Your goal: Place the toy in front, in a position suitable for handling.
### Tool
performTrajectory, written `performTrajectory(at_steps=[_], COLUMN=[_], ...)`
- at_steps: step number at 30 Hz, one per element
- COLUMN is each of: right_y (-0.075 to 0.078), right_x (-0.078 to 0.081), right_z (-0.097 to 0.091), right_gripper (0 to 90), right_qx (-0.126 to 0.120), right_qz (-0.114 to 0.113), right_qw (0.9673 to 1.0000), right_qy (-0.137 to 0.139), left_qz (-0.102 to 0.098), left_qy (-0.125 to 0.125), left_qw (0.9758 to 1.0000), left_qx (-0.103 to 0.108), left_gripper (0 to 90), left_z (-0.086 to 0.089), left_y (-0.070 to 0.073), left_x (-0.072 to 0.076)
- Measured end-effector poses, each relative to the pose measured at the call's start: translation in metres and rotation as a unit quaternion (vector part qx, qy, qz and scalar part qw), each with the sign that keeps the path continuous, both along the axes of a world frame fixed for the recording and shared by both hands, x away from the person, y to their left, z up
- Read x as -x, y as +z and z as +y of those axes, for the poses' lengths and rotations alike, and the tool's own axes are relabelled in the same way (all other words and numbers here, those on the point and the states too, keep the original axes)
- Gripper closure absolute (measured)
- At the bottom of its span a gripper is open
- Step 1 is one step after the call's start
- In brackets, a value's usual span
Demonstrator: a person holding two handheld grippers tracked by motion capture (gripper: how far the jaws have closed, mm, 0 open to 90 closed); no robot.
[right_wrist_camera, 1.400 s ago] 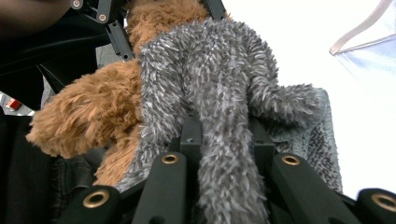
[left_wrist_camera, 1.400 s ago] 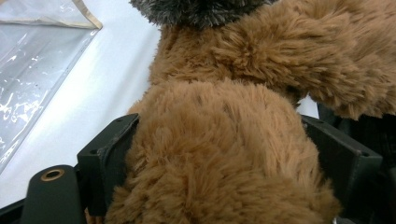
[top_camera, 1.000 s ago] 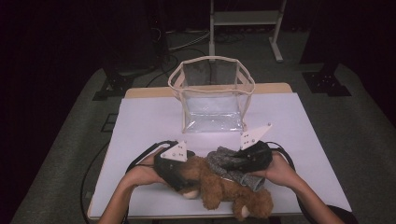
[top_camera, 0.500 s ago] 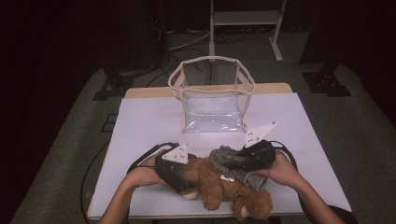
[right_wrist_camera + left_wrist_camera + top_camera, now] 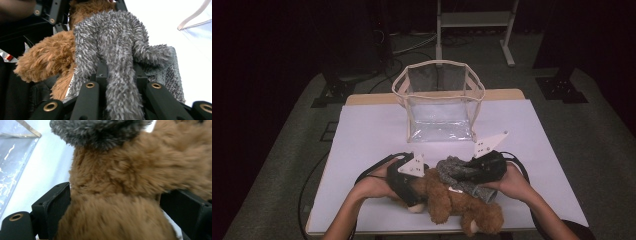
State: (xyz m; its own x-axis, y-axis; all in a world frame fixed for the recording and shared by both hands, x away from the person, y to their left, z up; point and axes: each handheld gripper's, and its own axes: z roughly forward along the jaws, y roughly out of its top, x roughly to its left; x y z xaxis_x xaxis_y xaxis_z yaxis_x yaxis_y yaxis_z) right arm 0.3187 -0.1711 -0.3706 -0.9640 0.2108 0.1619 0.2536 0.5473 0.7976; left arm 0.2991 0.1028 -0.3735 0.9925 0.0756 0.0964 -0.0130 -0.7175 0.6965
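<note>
At the near edge of the worktop (image 5: 362,135) we hold two soft things, one in each hand-held gripper. Our left hand-held gripper (image 5: 408,186) has its jaws pressed into the brown plush toy (image 5: 452,202); in the left gripper view the fur (image 5: 120,202) bulges between both black jaws, so we read that as a firm grip on the toy's body. Our right hand-held gripper (image 5: 479,171) is closed tight on the grey fuzzy cloth (image 5: 457,172), a strand of which runs straight down between its jaws in the right gripper view (image 5: 117,82).

The grey cloth lies on top of the toy, draped over its upper side, and the two touch along much of their length. The toy's long axis runs from our left hand toward the near right corner, roughly across us. The two hand-held grippers face each other, close together, with the toy and the cloth between them.

The clear bag (image 5: 439,102) stands open and upright straight ahead, well apart from both hands, a little nearer the right one. Bare worktop lies between us and it; nothing stands in the way. We judge the coming move turns on that forward line: lifting the load over the bag's near rim, which stands higher than the hands do now.
</note>
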Motion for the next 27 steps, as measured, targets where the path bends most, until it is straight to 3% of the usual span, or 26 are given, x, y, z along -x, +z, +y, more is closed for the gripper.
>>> performTrajectory(at_steps=[3,6,12,14,15,17,18,19,22,27], right_y=[-0.002,-0.003,-0.004,-0.003,-0.003,-0.004,-0.004,-0.004,-0.003,0.007], right_x=[-0.005,-0.006,-0.004,-0.003,-0.003,-0.004,-0.005,-0.006,-0.009,-0.024], right_z=[-0.001,-0.003,-0.004,-0.004,-0.004,-0.006,-0.008,-0.009,-0.012,-0.019], right_gripper=[72.7,72.6,72.7,72.7,72.7,72.7,72.6,72.6,72.4,72.2], right_qx=[-0.003,-0.01,-0.016,-0.016,-0.017,-0.021,-0.027,-0.029,-0.032,-0.03], right_qz=[0.004,0.006,0.009,0.008,0.007,0.008,0.014,0.015,0.019,0.027], right_qw=[1.0,0.9999,0.9998,0.9998,0.9998,0.9997,0.9994,0.9993,0.9991,0.9986], right_qy=[-0.006,-0.011,-0.011,-0.011,-0.012,-0.014,-0.017,-0.017,-0.021,-0.034], left_qz=[-0.011,-0.02,-0.023,-0.025,-0.024,-0.026,-0.032,-0.038,-0.038,-0.03], left_qy=[0.001,-0.013,-0.029,-0.034,-0.039,-0.035,-0.03,-0.026,-0.019,0.008], left_qw=[0.9999,0.9993,0.9991,0.999,0.9987,0.9986,0.9986,0.9985,0.9984,0.9972], left_qx=[0.008,0.03,0.02,0.017,0.019,0.029,0.029,0.031,0.037,0.069], left_gripper=[13.3,17.6,20.4,36.0,36.0,50.6,65.2,70.0,75.7,78.4], left_z=[0.002,-0.001,-0.014,-0.017,-0.018,-0.019,-0.02,-0.019,-0.019,-0.021], left_y=[0.003,0.011,0.012,0.011,0.012,0.013,0.014,0.015,0.017,0.024], left_x=[0.004,0.008,0.009,0.009,0.01,0.01,0.011,0.009,0.006,-0.011])
